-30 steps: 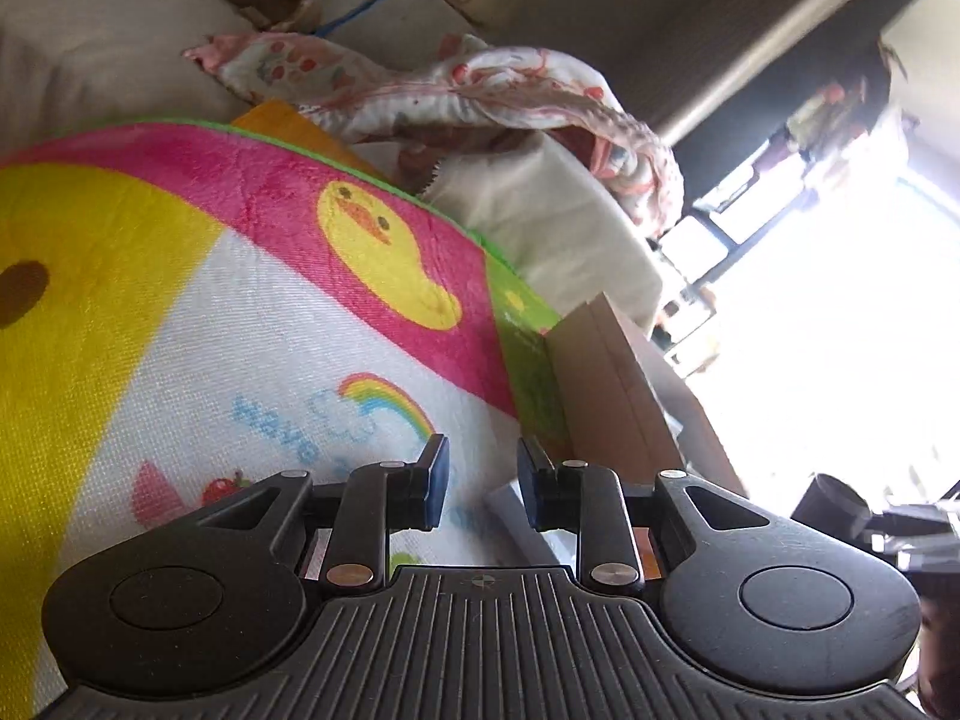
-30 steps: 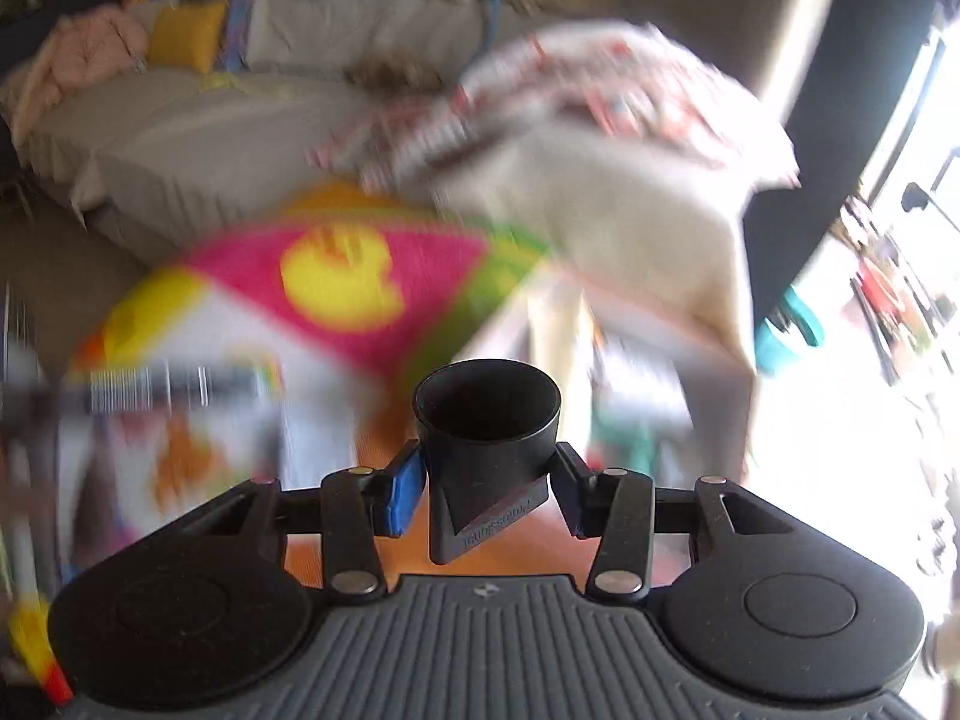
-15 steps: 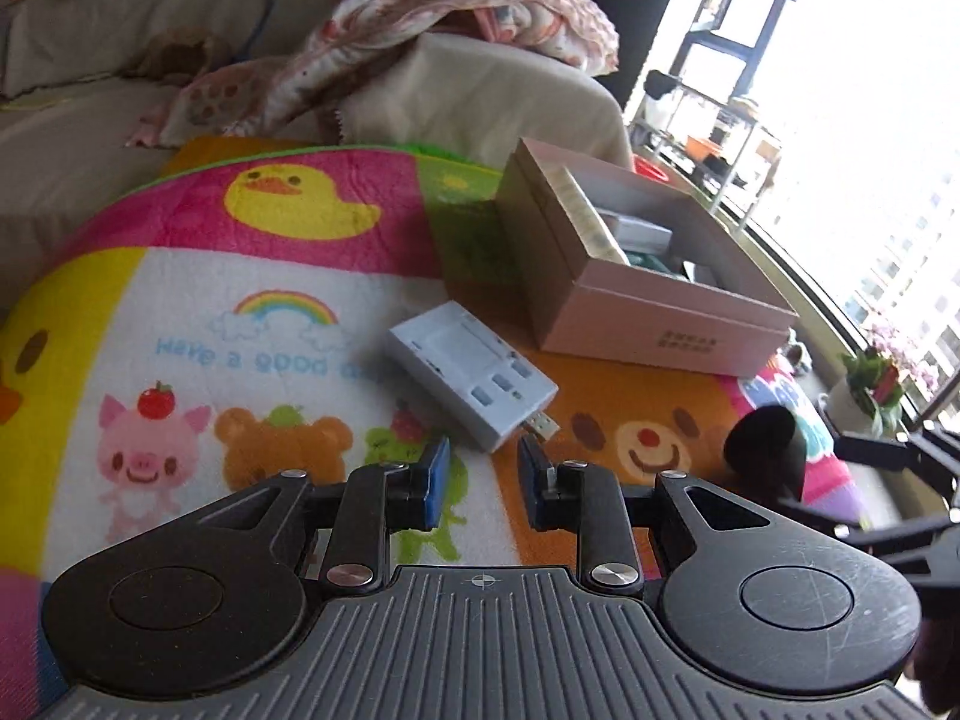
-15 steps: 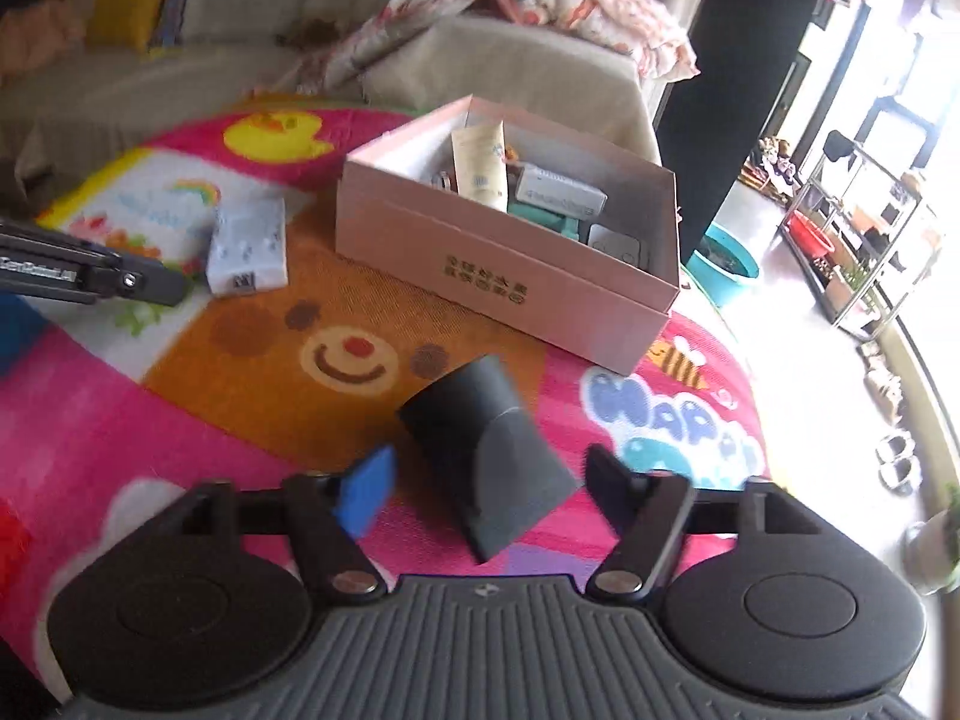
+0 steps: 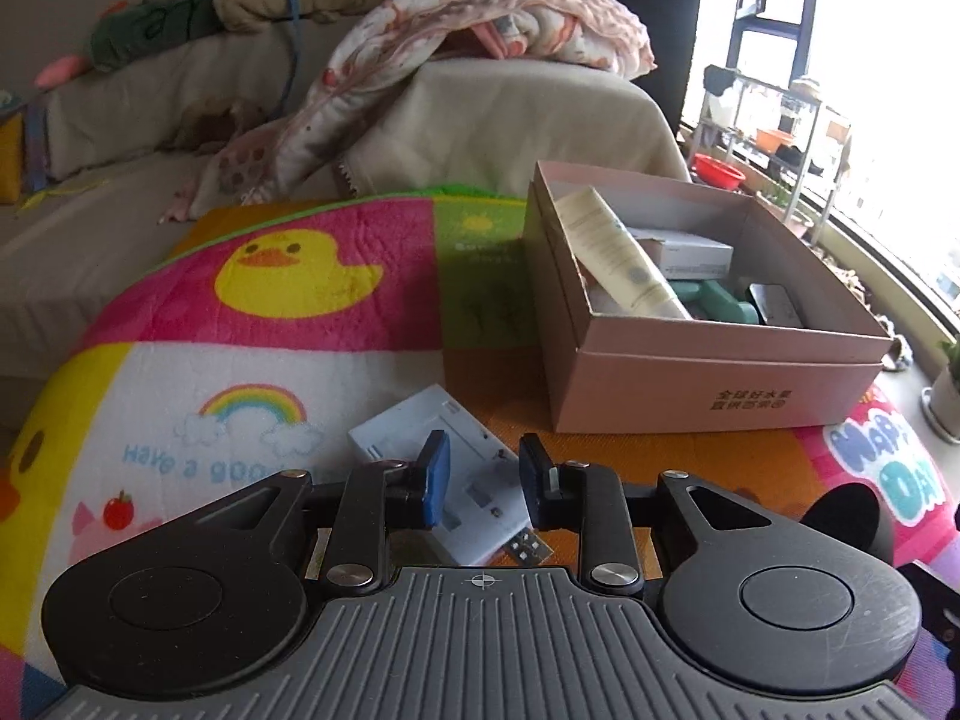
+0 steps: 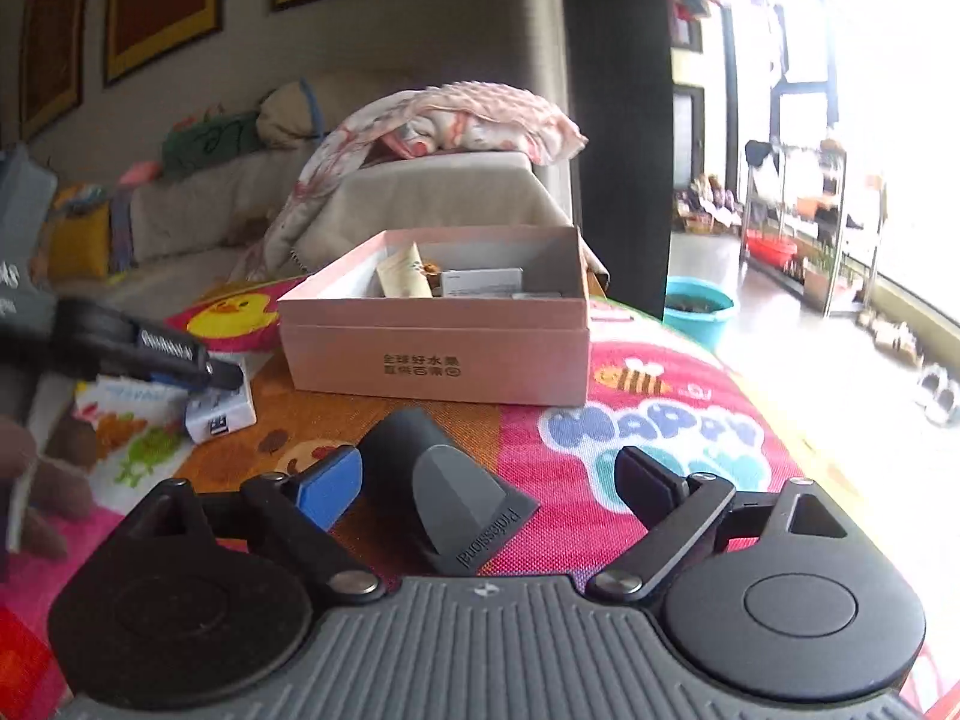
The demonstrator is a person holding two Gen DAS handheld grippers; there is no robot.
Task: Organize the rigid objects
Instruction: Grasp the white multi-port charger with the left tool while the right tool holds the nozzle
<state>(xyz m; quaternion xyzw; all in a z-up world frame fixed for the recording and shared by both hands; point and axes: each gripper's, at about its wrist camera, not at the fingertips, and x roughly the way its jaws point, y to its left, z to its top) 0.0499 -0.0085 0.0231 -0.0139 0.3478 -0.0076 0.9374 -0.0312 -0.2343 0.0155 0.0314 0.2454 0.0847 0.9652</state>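
A pink cardboard box [image 5: 708, 384] stands open on the colourful play mat, holding a cream tube [image 5: 618, 255], a white carton and other items; it also shows in the right wrist view [image 6: 438, 354]. A white USB adapter [image 5: 444, 480] lies on the mat, just below and between the fingers of my left gripper [image 5: 480, 480], which is slightly open and empty. A black dryer nozzle [image 6: 444, 492] lies on the mat between the wide-open fingers of my right gripper [image 6: 492, 480]; it also shows in the left wrist view [image 5: 852, 516].
The play mat [image 5: 240, 330] covers the surface. A sofa with a floral blanket [image 5: 480, 36] is behind it. In the right wrist view the left gripper [image 6: 138, 348] is over the adapter [image 6: 219, 411]. A teal basin [image 6: 699, 306] stands on the floor to the right.
My right gripper opened and let go of the black nozzle, which now lies on the mat. My left gripper swung down toward the white adapter and came closer to it.
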